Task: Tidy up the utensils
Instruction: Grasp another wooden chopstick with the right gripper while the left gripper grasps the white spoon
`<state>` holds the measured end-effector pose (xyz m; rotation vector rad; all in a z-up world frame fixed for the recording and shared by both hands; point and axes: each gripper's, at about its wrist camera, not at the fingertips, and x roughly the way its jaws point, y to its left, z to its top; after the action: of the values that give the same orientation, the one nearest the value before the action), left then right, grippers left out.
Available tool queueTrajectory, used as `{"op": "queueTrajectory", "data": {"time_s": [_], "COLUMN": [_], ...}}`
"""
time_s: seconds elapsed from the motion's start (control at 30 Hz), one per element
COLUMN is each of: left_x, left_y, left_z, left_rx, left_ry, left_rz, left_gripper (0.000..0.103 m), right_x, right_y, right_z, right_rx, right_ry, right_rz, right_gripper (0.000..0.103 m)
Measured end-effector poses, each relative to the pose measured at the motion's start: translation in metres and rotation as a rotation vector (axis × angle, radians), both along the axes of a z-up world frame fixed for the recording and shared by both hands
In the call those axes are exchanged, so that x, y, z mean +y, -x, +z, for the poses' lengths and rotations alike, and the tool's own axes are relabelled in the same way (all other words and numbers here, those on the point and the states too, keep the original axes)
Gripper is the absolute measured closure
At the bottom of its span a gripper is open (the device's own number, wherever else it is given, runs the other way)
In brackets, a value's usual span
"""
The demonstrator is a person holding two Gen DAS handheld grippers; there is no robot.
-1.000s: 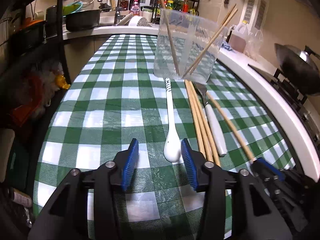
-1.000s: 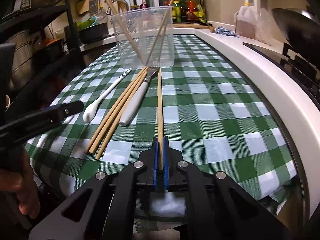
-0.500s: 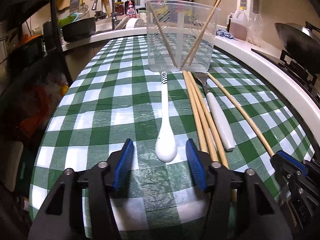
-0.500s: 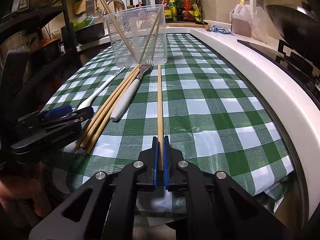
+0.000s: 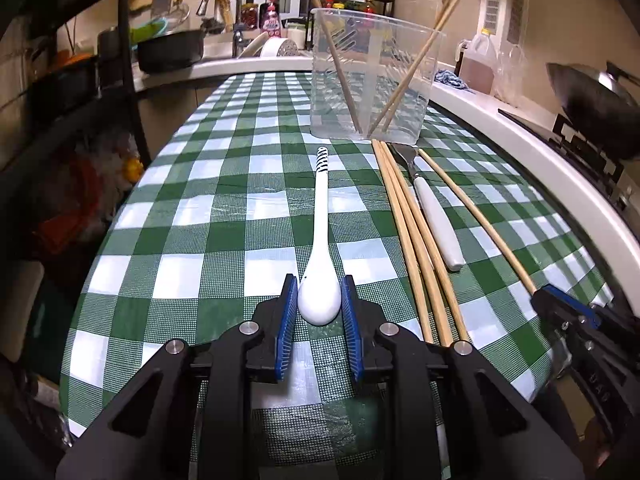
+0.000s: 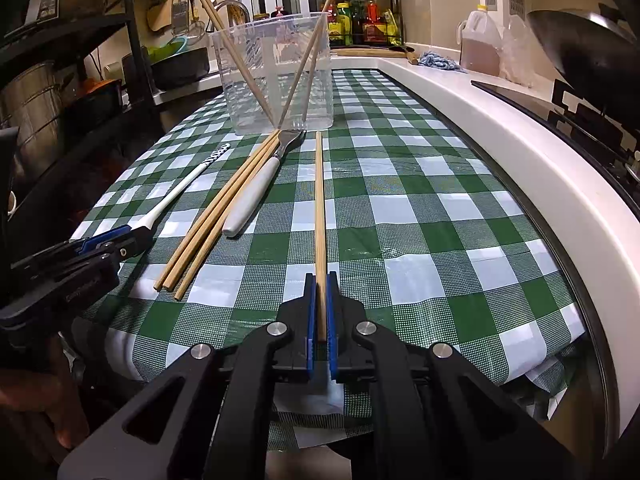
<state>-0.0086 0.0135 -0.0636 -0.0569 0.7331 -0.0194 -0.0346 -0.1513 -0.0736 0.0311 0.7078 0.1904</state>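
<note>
from the left wrist view, the left gripper (image 5: 319, 300) has its blue pads pressed against both sides of the white spoon (image 5: 320, 272) bowl, which seems to rest on the checked tablecloth (image 5: 224, 216), its striped handle pointing straight ahead toward the clear plastic container (image 5: 372, 80). that container already holds a few chopsticks, so the sorting looks partly done; to the right of the jaws lie three loose chopsticks (image 5: 412, 236), a white-handled fork (image 5: 434, 220) and one more chopstick. from the right wrist view, the right gripper (image 6: 319, 312) is clamped on the near end of a single chopstick (image 6: 319, 200) running ahead toward the container. whether either utensil is lifted off the cloth is hard to judge, and the container's floor is blurred by glare.
</note>
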Motion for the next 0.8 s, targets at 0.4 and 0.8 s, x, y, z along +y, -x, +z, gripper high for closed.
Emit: {"op": "queueTrajectory", "data": {"time_s": [0.4, 0.8], "left_x": [-0.009, -0.008], "left_y": [0.005, 0.013], "left_z": [-0.005, -0.008], "left_rx": [-0.064, -0.11], "left_ry": [-0.059, -0.058], "left_rz": [0.006, 0.009], "left_gripper": [0.08, 0.08], "right_x": [-0.001, 0.0], "right_y": [0.004, 0.005], "right_z": [-0.002, -0.003], "right_rx": [-0.028, -0.049], "right_ry": [-0.002, 0.001], "right_rz": [0.002, 0.003], "right_gripper": [0.096, 0.096]}}
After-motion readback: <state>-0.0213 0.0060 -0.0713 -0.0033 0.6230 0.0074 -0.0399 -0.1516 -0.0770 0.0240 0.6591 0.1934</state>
